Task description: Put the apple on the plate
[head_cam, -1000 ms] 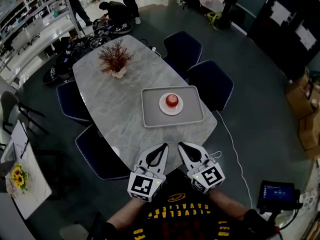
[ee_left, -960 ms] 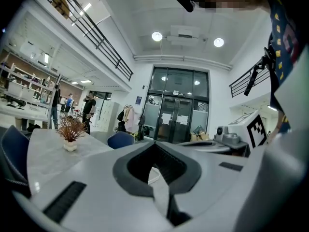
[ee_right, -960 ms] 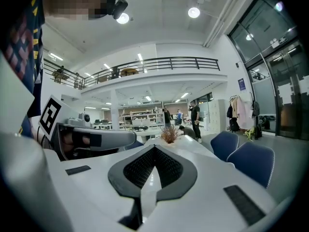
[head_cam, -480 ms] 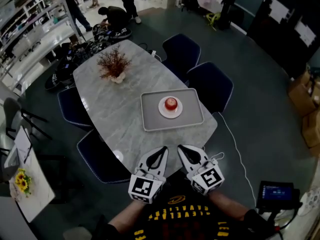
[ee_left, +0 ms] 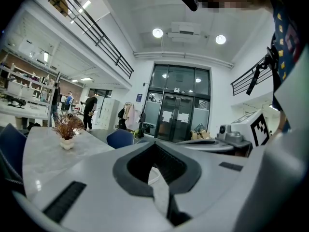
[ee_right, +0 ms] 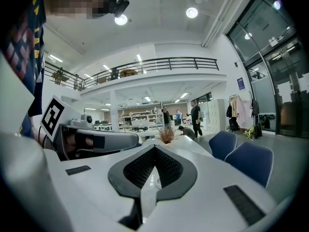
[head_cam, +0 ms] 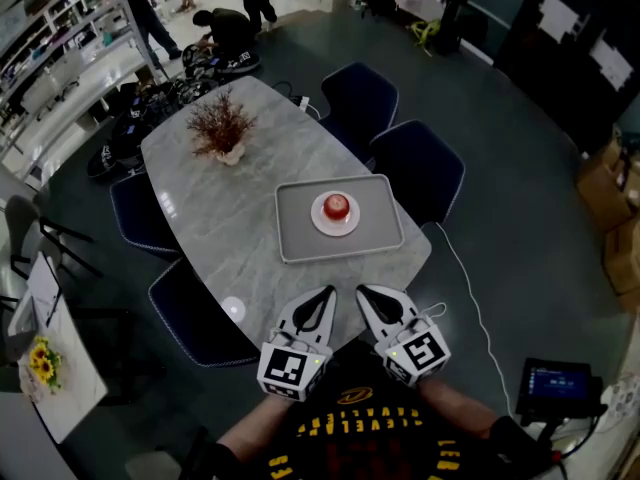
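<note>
Vs 1 s ago: hardly any change. L claw (head_cam: pixel 322 298) and R claw (head_cam: pixel 366 296) sit in the same spot, side by side over the near end of the desk (head_cam: pixel 230 208). Apple (head_cam: pixel 337 206) stays on the plate (head_cam: pixel 322 225). Only the view drifted, so the desk lies a touch further left in frame.

L claw: jaws pressed together at the tips, nothing betw. them. R claw: same, tips together, empty. Both well apart from the apple.

Desk: long grey marble-look top w/ rounded ends. Far end, left: dried reddish plant (head_cam: pixel 217 126) in a small pale pot. Near edge, left of the claws: small white round thing (head_cam: pixel 234 309), can't tell what. Right half: grey tray (head_cam: pixel 300 230) w/ raised rim, white plate in its middle, red apple on the plate's centre.

Room: far left, yellow flowers (head_cam: pixel 36 358) on a pale side table (head_cam: pixel 70 373). Top left, a few people (head_cam: pixel 225 23), one crouched low. Navy chairs (head_cam: pixel 418 168) along both long sides of the desk. Dark grey floor (head_cam: pixel 500 118); white cable (head_cam: pixel 468 293) trails across it off the desk's right side. Right edge: cardboard boxes (head_cam: pixel 605 203). Lower right: small device w/ lit screen (head_cam: pixel 553 382).
</note>
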`<state>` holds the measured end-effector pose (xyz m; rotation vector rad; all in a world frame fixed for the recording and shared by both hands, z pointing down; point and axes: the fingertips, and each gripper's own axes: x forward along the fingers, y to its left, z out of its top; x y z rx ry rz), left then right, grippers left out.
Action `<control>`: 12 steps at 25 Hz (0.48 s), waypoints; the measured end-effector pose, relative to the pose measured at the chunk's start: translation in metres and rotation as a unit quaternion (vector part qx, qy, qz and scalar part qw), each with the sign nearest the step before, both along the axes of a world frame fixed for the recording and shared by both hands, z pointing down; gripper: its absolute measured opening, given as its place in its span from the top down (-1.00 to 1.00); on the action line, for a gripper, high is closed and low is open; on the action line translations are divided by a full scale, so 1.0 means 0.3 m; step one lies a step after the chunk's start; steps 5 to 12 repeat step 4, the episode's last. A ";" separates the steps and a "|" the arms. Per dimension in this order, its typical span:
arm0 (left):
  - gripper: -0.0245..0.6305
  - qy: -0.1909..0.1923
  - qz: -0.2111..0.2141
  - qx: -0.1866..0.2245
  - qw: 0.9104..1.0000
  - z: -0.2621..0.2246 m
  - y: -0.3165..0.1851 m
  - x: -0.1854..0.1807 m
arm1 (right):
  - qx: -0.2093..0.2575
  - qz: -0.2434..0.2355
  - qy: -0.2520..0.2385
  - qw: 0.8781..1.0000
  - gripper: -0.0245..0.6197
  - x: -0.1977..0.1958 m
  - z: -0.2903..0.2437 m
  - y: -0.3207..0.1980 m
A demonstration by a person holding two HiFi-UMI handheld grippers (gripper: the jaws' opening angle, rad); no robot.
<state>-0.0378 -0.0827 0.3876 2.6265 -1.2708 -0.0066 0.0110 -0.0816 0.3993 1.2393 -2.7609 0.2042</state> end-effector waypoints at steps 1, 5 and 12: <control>0.92 0.000 -0.001 0.000 1.000 0.000 -0.009 0.003 | 0.001 -0.001 0.001 1.000 0.90 0.004 0.000 -0.007; 0.92 -0.001 -0.006 0.000 1.000 0.004 -0.041 0.008 | 0.002 -0.004 0.001 1.000 0.90 0.014 0.001 -0.034; 0.92 -0.001 -0.006 0.000 1.000 0.004 -0.041 0.008 | 0.002 -0.004 0.001 1.000 0.90 0.014 0.001 -0.034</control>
